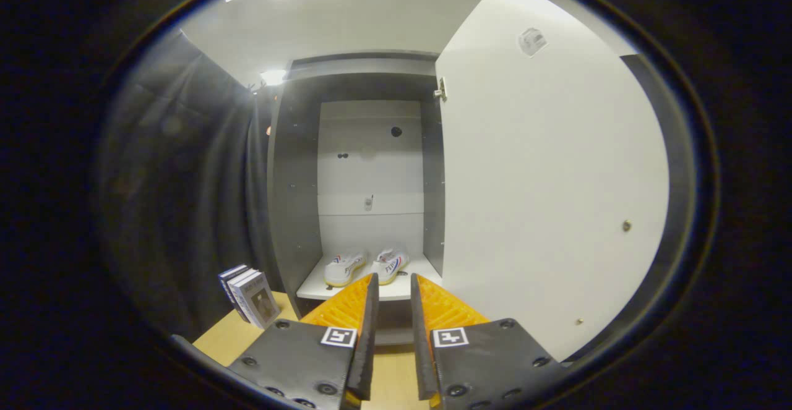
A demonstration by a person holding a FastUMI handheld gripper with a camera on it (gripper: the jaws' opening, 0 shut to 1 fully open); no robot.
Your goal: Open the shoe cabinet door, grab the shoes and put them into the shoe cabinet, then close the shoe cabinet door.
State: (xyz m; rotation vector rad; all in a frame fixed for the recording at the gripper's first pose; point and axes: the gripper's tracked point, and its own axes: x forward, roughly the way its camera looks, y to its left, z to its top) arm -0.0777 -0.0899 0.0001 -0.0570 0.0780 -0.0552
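Gripper view looks straight into the shoe cabinet (297,200), which stands with its door (550,200) swung wide open to the right of the opening, the door's pale inner face turned toward the camera and a metal hinge (440,90) showing at its upper corner where it meets the cabinet. Inside the cabinet, on the white bottom shelf (322,287), sits the pair of white shoes (365,266) side by side, toes pointing outward toward the front edge of the shelf, with coloured stripes on their sides. Behind the shoes the cabinet's back panel (370,169) is pale, with a few small dark holes in it, and the side walls are dark grey. The gripper (394,286) is in front of the cabinet, its two fingers parted by a narrow gap with nothing between them; the fingertips (370,286) reach just to the front edge of the shelf in this view, short of the shoes, which lie just beyond them. To the left of the cabinet, on the light wooden floor (235,336), a few books (250,297) stand upright, leaning close together near the cabinet's left side wall. A dark curtain (185,200) hangs left of the cabinet, behind the books, and a bright ceiling light (272,76) glows above the cabinet's upper left corner.
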